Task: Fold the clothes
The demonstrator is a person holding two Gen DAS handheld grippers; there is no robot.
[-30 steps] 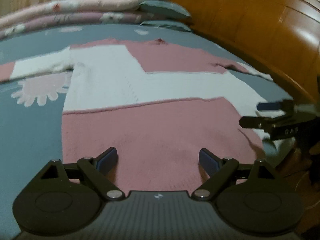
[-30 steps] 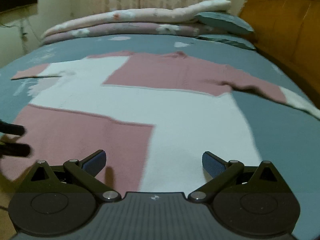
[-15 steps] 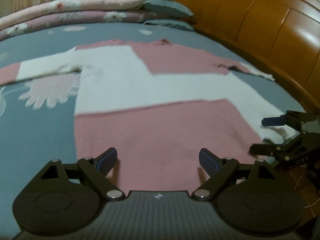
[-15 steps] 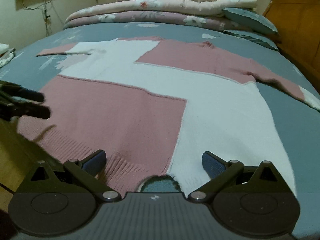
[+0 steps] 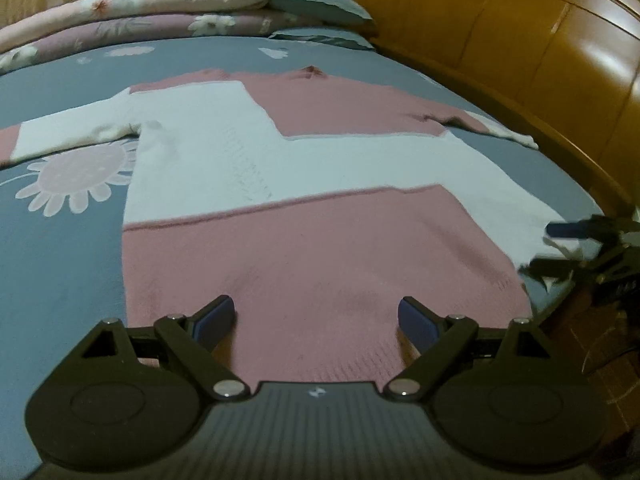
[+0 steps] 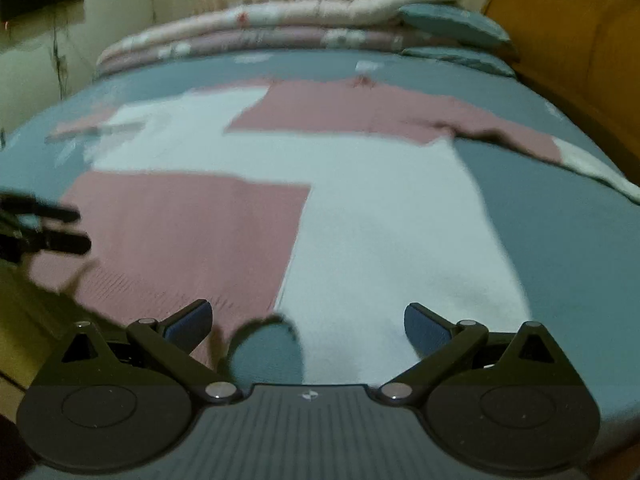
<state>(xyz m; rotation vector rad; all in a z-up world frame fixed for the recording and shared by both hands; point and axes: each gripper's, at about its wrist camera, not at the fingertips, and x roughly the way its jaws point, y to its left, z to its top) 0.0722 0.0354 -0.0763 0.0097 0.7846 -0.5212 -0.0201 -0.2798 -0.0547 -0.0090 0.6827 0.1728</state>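
A pink and white block-patterned sweater lies flat on the bed, front up, both sleeves spread outward. My left gripper is open over the pink hem at the near edge, nothing between its fingers. In the right wrist view the sweater fills the middle, and my right gripper stands open over the hem where pink meets white. Each gripper appears in the other's view: the right one at the white hem corner, the left one at the pink hem corner.
The bed has a grey-blue sheet with a flower print. Folded quilts and pillows are stacked at the far end. A wooden headboard runs along the right side. A pale wall is at the left.
Both grippers have shifted a little along the near edge of the bed over the hem. The sweater lies as before, and both grippers stay open.
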